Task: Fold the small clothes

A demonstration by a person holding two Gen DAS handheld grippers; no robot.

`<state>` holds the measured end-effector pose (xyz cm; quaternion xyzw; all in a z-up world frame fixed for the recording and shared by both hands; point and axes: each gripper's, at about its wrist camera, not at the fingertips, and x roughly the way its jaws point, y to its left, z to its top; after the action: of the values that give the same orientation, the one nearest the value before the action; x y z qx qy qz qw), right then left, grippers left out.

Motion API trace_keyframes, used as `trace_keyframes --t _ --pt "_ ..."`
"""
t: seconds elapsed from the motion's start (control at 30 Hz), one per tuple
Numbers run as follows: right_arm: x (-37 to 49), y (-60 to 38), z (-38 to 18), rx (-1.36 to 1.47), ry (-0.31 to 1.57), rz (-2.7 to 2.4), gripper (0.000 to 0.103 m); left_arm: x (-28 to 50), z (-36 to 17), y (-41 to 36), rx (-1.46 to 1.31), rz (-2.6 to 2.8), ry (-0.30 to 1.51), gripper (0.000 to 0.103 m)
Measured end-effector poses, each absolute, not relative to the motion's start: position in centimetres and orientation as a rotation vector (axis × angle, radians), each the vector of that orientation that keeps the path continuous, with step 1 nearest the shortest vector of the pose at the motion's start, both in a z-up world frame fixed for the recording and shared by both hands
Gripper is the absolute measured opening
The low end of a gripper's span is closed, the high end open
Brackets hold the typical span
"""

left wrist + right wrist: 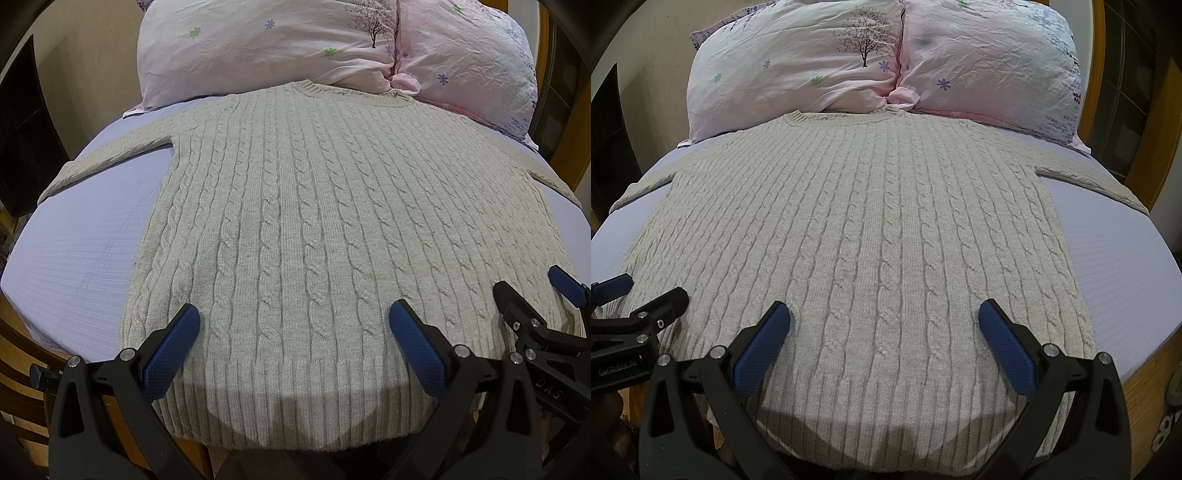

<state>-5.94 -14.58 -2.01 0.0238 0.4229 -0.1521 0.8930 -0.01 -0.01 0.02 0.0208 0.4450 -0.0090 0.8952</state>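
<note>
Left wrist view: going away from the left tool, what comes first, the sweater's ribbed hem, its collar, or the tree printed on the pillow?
From the left tool:
1. Ribbed hem, directly below it.
2. Collar, at the sweater's far end.
3. Tree print, beyond on the pillow.

Two pink floral pillows [798,74] touching, on lilac bedsheet [1115,258]; wooden bedframe [1152,177].

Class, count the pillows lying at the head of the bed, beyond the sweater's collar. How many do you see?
2. One pillow lies left of the collar, the other pillow right of it, their edges touching. None seems hidden.
</note>
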Motion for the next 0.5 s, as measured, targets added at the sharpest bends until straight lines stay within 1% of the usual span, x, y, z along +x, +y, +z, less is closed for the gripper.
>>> trace_keyframes --t 0.5 --pt "-6.03 -14.69 -1.47 0.049 0.877 -0.315 0.101 0.0 0.04 -0.01 0.043 -0.018 0.92 0.102"
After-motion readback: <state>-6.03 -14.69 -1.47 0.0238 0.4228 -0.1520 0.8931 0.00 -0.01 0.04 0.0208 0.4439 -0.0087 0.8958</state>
